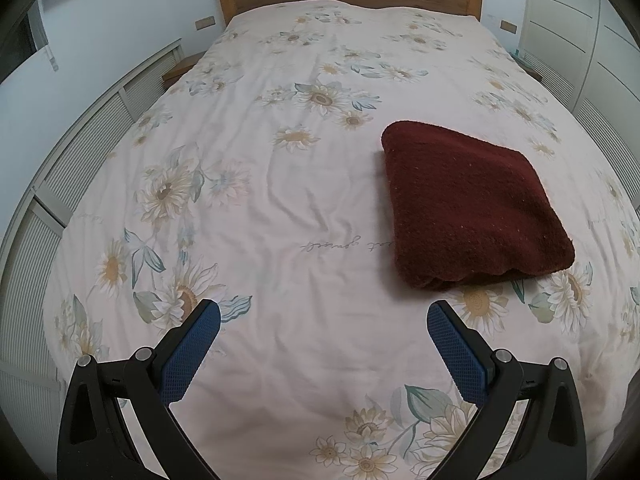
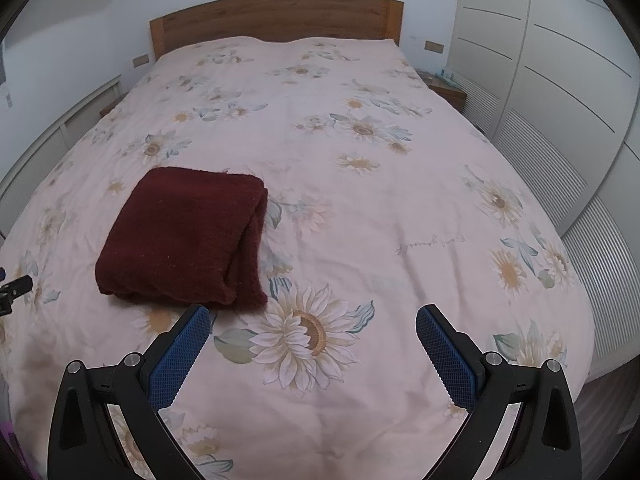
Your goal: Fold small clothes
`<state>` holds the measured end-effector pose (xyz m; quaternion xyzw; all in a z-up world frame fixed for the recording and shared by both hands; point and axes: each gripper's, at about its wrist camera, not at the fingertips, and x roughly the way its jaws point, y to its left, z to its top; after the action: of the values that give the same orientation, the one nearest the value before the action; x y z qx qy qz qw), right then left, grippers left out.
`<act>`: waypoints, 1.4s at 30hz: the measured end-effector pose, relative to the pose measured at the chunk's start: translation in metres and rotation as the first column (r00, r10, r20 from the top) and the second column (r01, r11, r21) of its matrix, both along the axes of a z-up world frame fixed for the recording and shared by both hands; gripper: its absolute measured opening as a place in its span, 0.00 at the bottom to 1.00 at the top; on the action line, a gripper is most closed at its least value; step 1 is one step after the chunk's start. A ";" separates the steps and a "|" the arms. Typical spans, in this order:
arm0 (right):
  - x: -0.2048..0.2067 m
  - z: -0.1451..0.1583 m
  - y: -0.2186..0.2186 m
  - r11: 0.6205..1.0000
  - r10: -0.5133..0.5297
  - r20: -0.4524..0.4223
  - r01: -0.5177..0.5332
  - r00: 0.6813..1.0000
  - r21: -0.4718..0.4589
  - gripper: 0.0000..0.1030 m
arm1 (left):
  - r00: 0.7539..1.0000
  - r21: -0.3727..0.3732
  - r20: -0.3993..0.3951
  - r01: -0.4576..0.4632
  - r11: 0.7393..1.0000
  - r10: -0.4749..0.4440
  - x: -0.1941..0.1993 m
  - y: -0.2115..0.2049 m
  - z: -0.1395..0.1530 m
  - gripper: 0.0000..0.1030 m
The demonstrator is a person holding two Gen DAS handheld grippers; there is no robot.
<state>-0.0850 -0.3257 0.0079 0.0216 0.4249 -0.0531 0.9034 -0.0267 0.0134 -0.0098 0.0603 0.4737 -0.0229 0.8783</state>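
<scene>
Garment [image 1: 472, 204] right of frame, folded, soft, thick; grip near edge. Left gripper [image 1: 324, 314] and right gripper [image 2: 313, 318] wide, empty.

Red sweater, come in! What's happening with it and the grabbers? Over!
Left gripper open, right gripper open, both holding nothing. Red sweater folded, lying on the bedspread, untouched. Nothing in the way.

left gripper [image 1: 323, 312] and right gripper [image 2: 313, 313] gape, empty.
</scene>
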 end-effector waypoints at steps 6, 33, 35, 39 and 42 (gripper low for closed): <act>0.001 -0.001 0.000 1.000 0.006 -0.011 -0.006 1.000 -0.008 1.00 | 1.000 -0.006 -0.003 -0.008 1.000 0.008 -0.001 0.001 0.000 0.99; 0.001 -0.008 -0.005 1.000 -0.002 -0.033 0.002 0.999 -0.001 1.00 | 1.000 -0.016 -0.009 -0.011 1.000 0.011 -0.001 -0.002 0.002 0.99; 0.000 -0.009 -0.004 1.000 -0.002 -0.035 0.002 0.999 -0.001 1.00 | 1.000 -0.017 -0.007 -0.012 1.000 0.012 -0.002 -0.003 0.002 0.99; 0.001 -0.010 -0.004 1.000 -0.001 -0.041 0.001 0.999 -0.001 1.00 | 1.000 -0.018 -0.009 -0.014 1.000 0.014 -0.002 -0.004 0.001 0.99; 0.001 -0.010 -0.004 1.000 0.000 -0.045 0.000 0.999 -0.002 1.00 | 1.000 -0.018 -0.009 -0.015 1.000 0.015 -0.002 -0.004 0.002 0.99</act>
<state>-0.0841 -0.3300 -0.0024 0.0196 0.4451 -0.0542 0.8936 -0.0291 0.0095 -0.0083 0.0488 0.4777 -0.0206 0.8769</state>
